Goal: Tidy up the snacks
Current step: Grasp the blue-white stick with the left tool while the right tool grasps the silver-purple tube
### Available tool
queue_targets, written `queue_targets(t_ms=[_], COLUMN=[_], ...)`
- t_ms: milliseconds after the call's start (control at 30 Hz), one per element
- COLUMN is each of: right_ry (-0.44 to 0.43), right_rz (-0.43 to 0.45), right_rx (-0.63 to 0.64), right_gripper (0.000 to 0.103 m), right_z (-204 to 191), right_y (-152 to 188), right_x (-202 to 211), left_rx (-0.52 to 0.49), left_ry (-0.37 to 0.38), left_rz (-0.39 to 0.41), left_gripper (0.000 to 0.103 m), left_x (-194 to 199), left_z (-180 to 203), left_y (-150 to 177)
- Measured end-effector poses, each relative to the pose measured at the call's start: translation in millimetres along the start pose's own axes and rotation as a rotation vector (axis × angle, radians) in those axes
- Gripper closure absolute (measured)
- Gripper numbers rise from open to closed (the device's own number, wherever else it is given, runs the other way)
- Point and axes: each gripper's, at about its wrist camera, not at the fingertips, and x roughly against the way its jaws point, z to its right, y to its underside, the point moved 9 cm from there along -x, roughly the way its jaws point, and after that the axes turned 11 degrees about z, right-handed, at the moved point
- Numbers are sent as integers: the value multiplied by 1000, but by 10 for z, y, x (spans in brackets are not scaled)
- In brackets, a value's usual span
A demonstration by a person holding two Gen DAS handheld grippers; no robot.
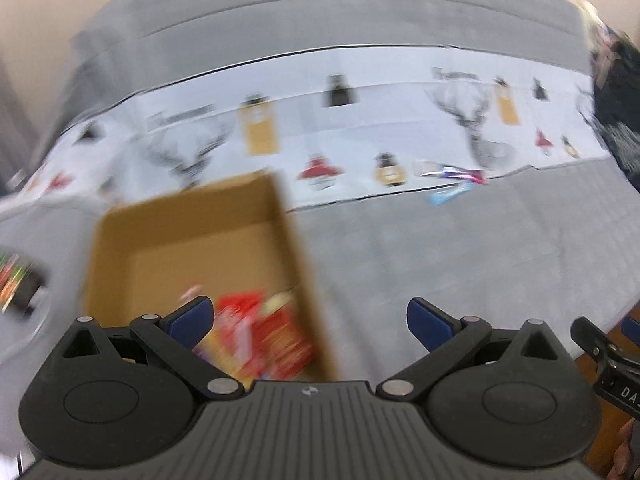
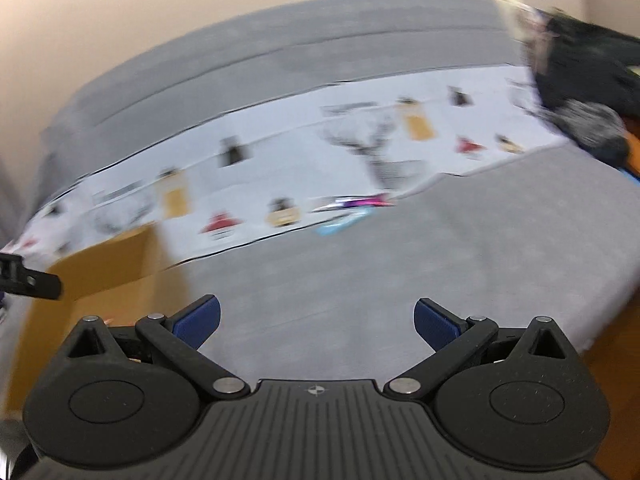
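An open cardboard box stands on the grey bed cover, with red and yellow snack packets in its near corner. My left gripper is open and empty, its left finger over the box's near edge. Two loose snack wrappers lie at the edge of the printed sheet: a purple-silver one and a light blue one. In the right wrist view they show as the purple wrapper and the blue wrapper. My right gripper is open and empty above the cover; the box is to its left. Both views are blurred.
A white sheet printed with deer and bottles runs across the bed. Dark clothing lies at the far right. A dark object with coloured marks lies left of the box. The other gripper shows at the right edge.
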Motion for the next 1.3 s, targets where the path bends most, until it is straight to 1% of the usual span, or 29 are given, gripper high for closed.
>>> queue_targets(t_ms=[67, 133, 200, 267, 400, 533, 600, 633, 667, 700, 733, 767, 800, 833, 867, 900, 933, 967, 1033, 1067, 1167, 1200, 1233, 1267, 1300], right_ry=[56, 97, 134, 162, 206, 226, 225, 223, 219, 213, 207, 193, 180, 162, 137, 104, 62, 16, -46, -91, -192, -215, -239, -274, -292], right_rz=[-3, -12, -28, -40, -68, -97, -105, -105, -102, -100, -100, -97, -93, -88, -84, -85, -86, -88, -93, -91, -90, -98, -108, -133, -148], right_rx=[-27, -55, -88, -111, -112, -133, -129, -121, -107, -92, -80, -66, -56, -43, -28, -7, 25, 71, 181, 255, 432, 463, 477, 494, 517], right_gripper=[1, 1, 1, 1, 1, 1, 1, 1, 1, 1, 1, 1, 1, 1, 1, 1, 1, 1, 1, 1, 1, 1, 1, 1, 1], right_z=[345, 633, 913, 1141, 1533, 1791, 1837, 1846, 1861, 1853, 1840, 1814, 1793, 1752, 1701, 1638, 1552, 1445, 1235, 1087, 688, 577, 471, 344, 246], right_y=[-32, -44, -41, -27, -5, -16, -39, -50, -67, -81, -94, -120, -149, -182, -222, -251, -279, -298, -315, -317, -260, -232, -206, -161, -128], right_x=[-214, -408, -618, -814, -1257, -1748, -1924, -2007, -2103, -2185, -2252, -2347, -2438, -2545, -2644, -2761, -2900, -3043, -3311, -3476, -3882, -4004, -4100, -4221, -4313], left_rx=[-57, -103, -121, -138, -175, -198, -202, -199, -195, -189, -176, -165, -180, -191, -174, -130, -90, -73, -60, -55, -24, -10, -2, 5, 16], left_ry=[39, 111, 184, 236, 250, 232, 211, 208, 210, 208, 208, 209, 203, 199, 202, 201, 195, 187, 138, 134, 162, 173, 184, 196, 212], left_rz=[6, -1, -35, -95, -172, -236, -264, -282, -303, -332, -334, -318, -298, -288, -298, -324, -338, -342, -349, -356, -387, -392, -395, -398, -400], left_gripper=[0, 0, 0, 0, 0, 0, 0, 3, 19, 29, 29, 45, 56, 77, 80, 83, 89, 89, 89, 89, 88, 87, 85, 78, 74], left_x=[-348, -795, -1254, -1786, -2715, -3444, -3717, -3834, -3924, -4005, -4036, -4023, -4013, -4002, -3998, -4005, -4008, -4004, -3986, -3970, -3933, -3929, -3929, -3934, -3946], left_z=[359, 760, 1124, 1474, 1988, 2317, 2395, 2432, 2457, 2460, 2446, 2423, 2386, 2320, 2235, 2106, 1960, 1830, 1527, 1405, 1146, 1087, 1058, 1043, 1037], left_y=[-204, -385, -500, -576, -609, -560, -538, -520, -505, -472, -472, -494, -509, -515, -508, -483, -464, -448, -404, -368, -255, -238, -233, -231, -231])
